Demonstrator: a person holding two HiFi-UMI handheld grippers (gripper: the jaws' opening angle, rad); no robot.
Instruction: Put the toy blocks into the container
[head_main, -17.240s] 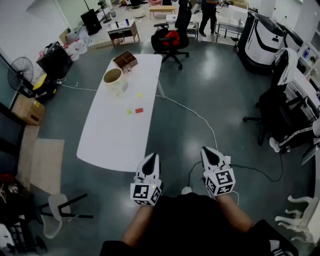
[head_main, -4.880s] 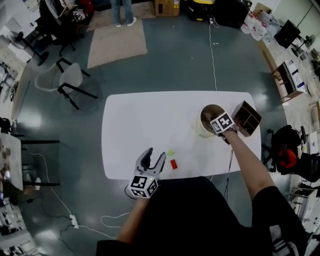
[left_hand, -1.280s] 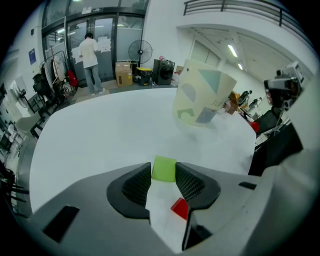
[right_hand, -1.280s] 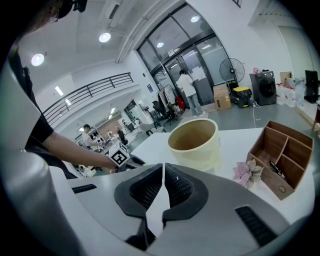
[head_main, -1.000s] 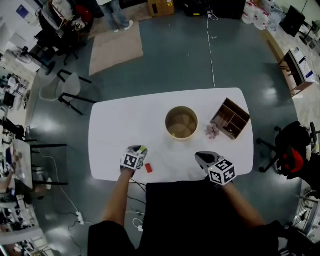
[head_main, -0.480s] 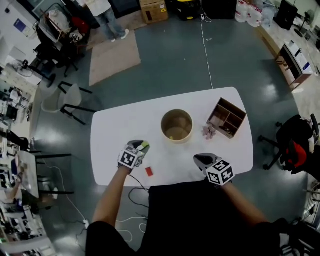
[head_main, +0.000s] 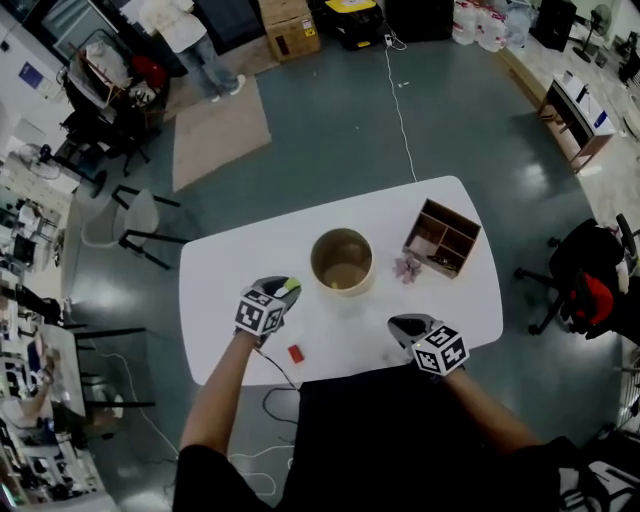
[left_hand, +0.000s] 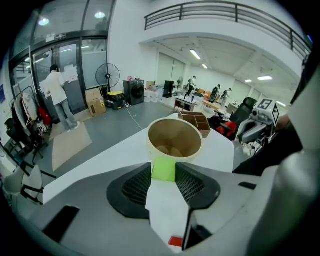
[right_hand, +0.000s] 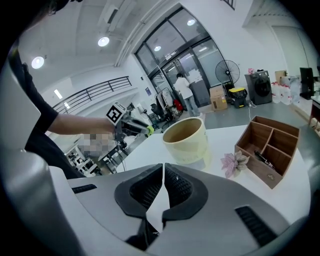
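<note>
On a white surface (head_main: 215, 280), a round cream container (head_main: 342, 260) stands near the middle. The left tool (head_main: 283, 290) grips a lime-green toy block (left_hand: 163, 169) just short of the container's rim, not yet dropped in. The right tool (right_hand: 163, 175) is closed and empty. One red block (head_main: 296, 353) lies near the front edge, yet to be collected. The container's contents are unclear.

Smooth white table (head_main: 215, 270), matt cream container (head_main: 316, 263), bare wooden box (head_main: 441, 238) at right, matt green block (left_hand: 163, 169), shiny grey floor (head_main: 330, 120).
</note>
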